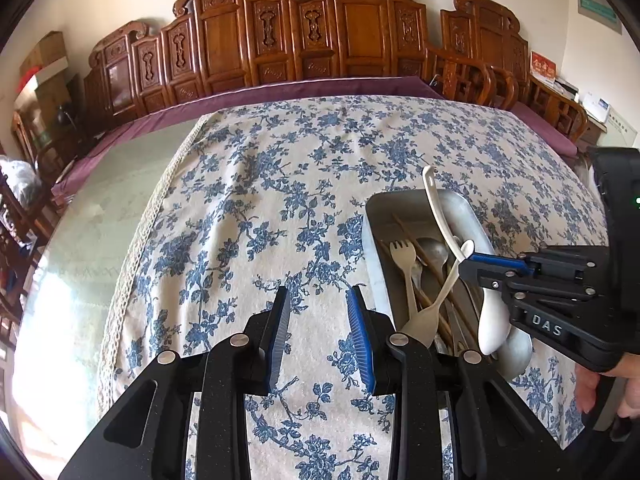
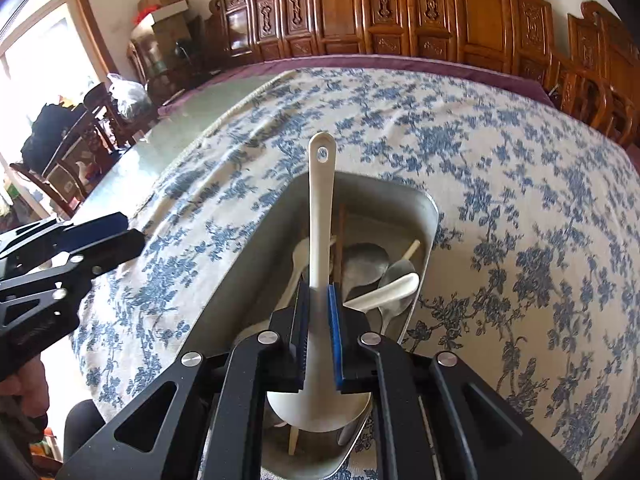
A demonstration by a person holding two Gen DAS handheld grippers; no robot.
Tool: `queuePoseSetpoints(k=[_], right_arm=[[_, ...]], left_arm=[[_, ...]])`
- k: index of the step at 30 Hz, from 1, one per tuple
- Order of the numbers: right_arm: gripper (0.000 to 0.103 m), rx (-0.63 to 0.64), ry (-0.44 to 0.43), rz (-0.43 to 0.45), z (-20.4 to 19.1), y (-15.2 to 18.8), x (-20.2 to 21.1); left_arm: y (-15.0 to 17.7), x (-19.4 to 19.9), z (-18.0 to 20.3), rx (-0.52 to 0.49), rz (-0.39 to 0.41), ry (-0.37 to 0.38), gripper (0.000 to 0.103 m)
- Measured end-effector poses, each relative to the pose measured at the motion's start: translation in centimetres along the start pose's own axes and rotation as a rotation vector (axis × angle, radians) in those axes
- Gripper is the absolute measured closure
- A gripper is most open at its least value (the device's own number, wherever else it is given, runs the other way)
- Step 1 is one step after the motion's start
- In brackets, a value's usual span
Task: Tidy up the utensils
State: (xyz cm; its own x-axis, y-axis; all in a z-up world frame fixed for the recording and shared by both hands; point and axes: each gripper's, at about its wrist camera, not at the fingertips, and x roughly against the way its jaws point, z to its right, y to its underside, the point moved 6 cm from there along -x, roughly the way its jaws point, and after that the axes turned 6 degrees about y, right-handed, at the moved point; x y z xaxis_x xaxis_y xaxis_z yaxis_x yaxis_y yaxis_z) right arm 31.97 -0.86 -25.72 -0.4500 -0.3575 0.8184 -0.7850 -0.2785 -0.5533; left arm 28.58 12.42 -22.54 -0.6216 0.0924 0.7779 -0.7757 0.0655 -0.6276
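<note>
Ladle [image 2: 322, 208], white, stands clamped between the closed jaws of the right gripper [image 2: 319, 334] above the metal tray [image 2: 424, 216], which holds a fork [image 1: 404, 264], spoons and chopsticks. Beside the tray, the left gripper [image 1: 320, 336] gapes empty.

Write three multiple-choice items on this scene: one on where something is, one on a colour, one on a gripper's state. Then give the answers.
1. Where does the fork lie?
A. inside the metal tray
B. on the tablecloth
C. in the left gripper

2. What colour is the long spoon held up over the tray?
A. blue
B. white
C. brown

3. How is the right gripper?
A. open, empty
B. shut on chopsticks
C. shut on the long spoon

Answers:
1 A: the fork's prongs show among the other utensils within the tray walls.
2 B: its handle and bowl are plain white.
3 C: both pads press the spoon's handle, while the left gripper stands open over the cloth.
</note>
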Motion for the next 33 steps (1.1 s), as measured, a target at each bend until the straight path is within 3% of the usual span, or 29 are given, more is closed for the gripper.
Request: queuePoseSetpoints(k=[13, 18, 21, 24, 31, 33], right_arm=[[0.092, 0.015, 0.007, 0.03, 0.1, -0.3, 0.2], [0.091, 0.014, 0.014, 0.079, 0.7, 0.0, 3.0], [0.091, 0.008, 0.027, 0.124, 1.4, 0.6, 5.7], [0.079, -0.006, 0.042, 0.168, 2.3, 1.3, 8.8], [0.043, -0.049, 0.096, 0.239, 5.2, 3.2, 15.0], [0.035, -0.064, 0.127, 0.261, 6.3, 3.9, 17.0]], left_arm=[[0.0, 0.1, 0.0, 0.006, -0.002, 0.0, 0.075], [-0.2, 1.0, 0.8, 0.008, 0.011, 0.003, 0.074], [-0.4, 2.3, 1.8, 0.011, 0.031, 0.011, 0.068], [-0.4, 3.5, 3.0, 0.01, 0.047, 0.017, 0.061], [-0.4, 6.2, 6.8, -0.006, 0.087, 0.038, 0.028], [-0.3, 7.0, 7.9, -0.007, 0.1, 0.05, 0.023]])
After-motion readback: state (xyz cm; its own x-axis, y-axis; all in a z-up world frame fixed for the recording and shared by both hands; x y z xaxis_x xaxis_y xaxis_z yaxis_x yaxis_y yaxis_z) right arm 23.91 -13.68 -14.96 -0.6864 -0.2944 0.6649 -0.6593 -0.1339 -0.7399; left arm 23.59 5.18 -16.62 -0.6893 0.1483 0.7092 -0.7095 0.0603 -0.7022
